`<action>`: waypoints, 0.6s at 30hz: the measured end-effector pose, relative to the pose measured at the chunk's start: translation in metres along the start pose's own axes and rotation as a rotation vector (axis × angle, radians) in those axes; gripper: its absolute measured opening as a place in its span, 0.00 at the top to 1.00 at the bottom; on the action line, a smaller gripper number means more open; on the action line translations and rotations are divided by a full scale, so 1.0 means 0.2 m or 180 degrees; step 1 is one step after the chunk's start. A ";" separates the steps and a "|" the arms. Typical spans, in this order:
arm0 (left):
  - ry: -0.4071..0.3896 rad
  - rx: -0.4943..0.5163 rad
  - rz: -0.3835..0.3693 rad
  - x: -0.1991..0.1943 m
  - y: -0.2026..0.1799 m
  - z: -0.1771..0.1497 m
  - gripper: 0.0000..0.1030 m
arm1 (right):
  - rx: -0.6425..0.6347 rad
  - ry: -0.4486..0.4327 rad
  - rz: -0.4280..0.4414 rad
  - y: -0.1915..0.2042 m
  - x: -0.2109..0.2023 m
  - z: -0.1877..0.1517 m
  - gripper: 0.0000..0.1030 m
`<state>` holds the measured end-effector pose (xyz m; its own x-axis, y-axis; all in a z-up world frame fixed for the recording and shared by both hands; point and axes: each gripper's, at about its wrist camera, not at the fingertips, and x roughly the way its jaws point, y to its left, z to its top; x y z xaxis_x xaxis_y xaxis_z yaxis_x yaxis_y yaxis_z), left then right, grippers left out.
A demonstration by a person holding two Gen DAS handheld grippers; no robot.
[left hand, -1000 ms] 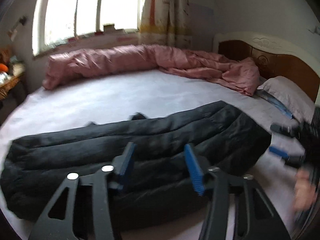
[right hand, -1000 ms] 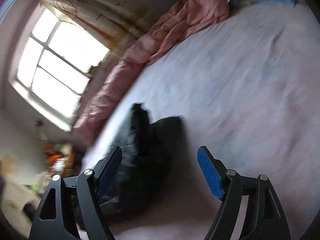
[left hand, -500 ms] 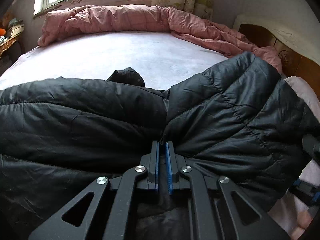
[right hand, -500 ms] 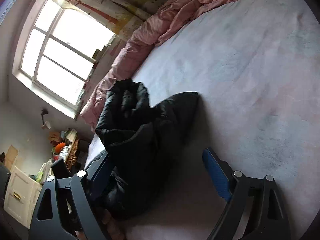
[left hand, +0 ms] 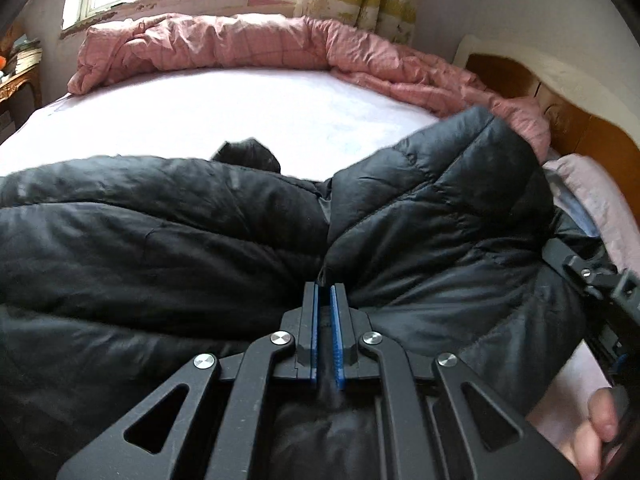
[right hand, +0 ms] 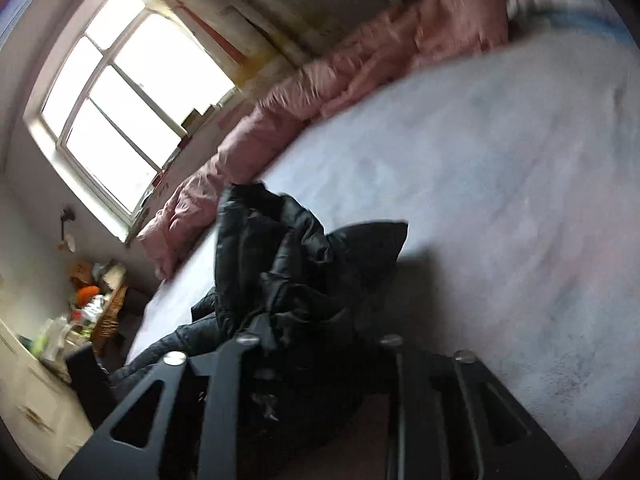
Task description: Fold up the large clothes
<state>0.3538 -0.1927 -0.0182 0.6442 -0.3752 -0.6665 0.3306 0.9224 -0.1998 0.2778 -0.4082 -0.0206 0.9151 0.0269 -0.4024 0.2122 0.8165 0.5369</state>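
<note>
Black puffer jacket (left hand: 200, 240) lies bunched across near side of bed (left hand: 240, 112) | left gripper (left hand: 325, 300) clamped on a jacket fold | right gripper (right hand: 316, 344) closing, jacket fabric between jaws, pads hidden | pink quilt (left hand: 240, 44) along far edge

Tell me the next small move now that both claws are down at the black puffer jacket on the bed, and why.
Probably wait for the right claw to finish closing on the black puffer jacket, then lift both together. The left claw is already shut on a pinch of fabric near the middle, while the right one's pads are hidden among dark folds, so its grip is unconfirmed. Lifting early could drag the jacket lopsided across the bed.
</note>
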 end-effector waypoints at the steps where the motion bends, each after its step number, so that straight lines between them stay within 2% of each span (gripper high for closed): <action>1: -0.0085 0.0015 -0.0006 -0.08 0.00 0.00 0.94 | -0.0183 -0.0074 -0.0080 0.04 -0.04 -0.01 0.82; 3: -0.0311 0.0082 -0.0093 -0.28 0.02 0.01 0.94 | -0.0761 -0.0276 -0.0205 0.22 -0.12 -0.04 0.82; 4: -0.0424 0.0143 -0.0060 -0.38 0.03 0.02 0.94 | -0.0912 -0.0335 -0.0209 0.28 -0.15 -0.05 0.82; 7: -0.0681 0.0183 0.0168 -0.65 0.16 0.04 0.94 | -0.1555 -0.0512 -0.0305 0.53 -0.21 -0.10 0.82; 11: -0.0837 0.0089 0.0430 -0.90 0.42 0.03 0.94 | -0.2241 -0.0657 -0.0568 0.87 -0.22 -0.27 0.81; 13: -0.0890 0.0016 0.0552 -0.97 0.54 0.00 0.94 | -0.2527 -0.0583 -0.0441 1.02 -0.21 -0.38 0.80; 15: -0.0900 -0.0096 0.0573 -1.02 0.67 -0.04 0.94 | -0.2849 -0.0433 -0.0225 1.16 -0.20 -0.53 0.80; 18: -0.0836 -0.0259 0.0564 -1.01 0.84 -0.10 0.94 | -0.3306 -0.0270 -0.0102 1.26 -0.19 -0.76 0.80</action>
<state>0.2649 0.0389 0.0677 0.8463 -0.2092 -0.4900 0.1480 0.9758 -0.1610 0.2443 -0.1162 0.0178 0.9438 -0.0114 -0.3303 -0.1261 0.9115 -0.3916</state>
